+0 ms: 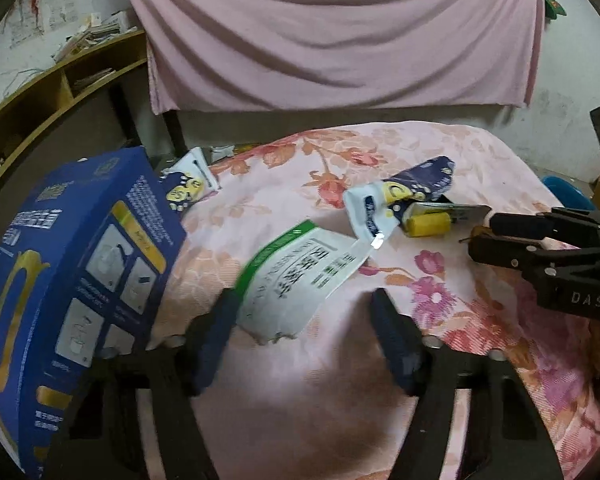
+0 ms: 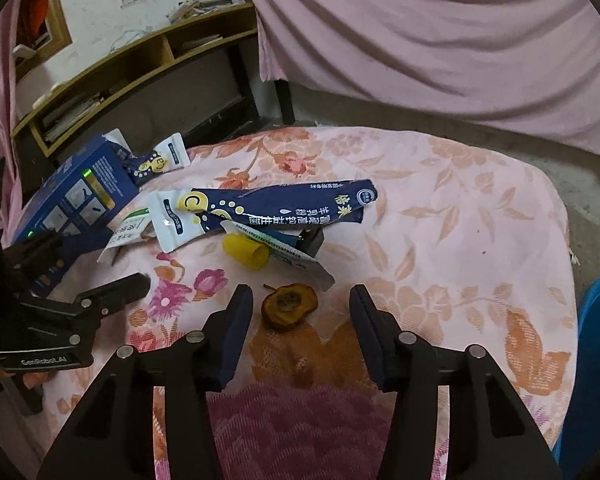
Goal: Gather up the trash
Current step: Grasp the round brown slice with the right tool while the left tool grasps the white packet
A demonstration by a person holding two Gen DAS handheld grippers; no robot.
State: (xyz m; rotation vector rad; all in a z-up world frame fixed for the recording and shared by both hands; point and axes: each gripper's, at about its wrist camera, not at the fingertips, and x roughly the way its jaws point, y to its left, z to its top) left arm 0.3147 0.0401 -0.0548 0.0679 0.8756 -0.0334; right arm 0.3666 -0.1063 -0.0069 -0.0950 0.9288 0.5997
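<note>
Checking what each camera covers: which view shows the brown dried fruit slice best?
The right wrist view: the brown dried fruit slice lies whole on the floral cloth, just ahead of the right gripper. In the left wrist view only a sliver shows behind the right gripper's fingers.

Left tool (image 1: 302, 312) hangs over the floral cloth (image 1: 440, 160), fingers apart either side of a green-edged white packet (image 1: 296, 276); the left pad looks to touch its edge. Blue box (image 1: 72, 248) leans at left. Navy sachet (image 1: 408, 192) and yellow cap (image 1: 428, 224) beyond; right tool (image 1: 484, 236) pokes in from the right.
</note>
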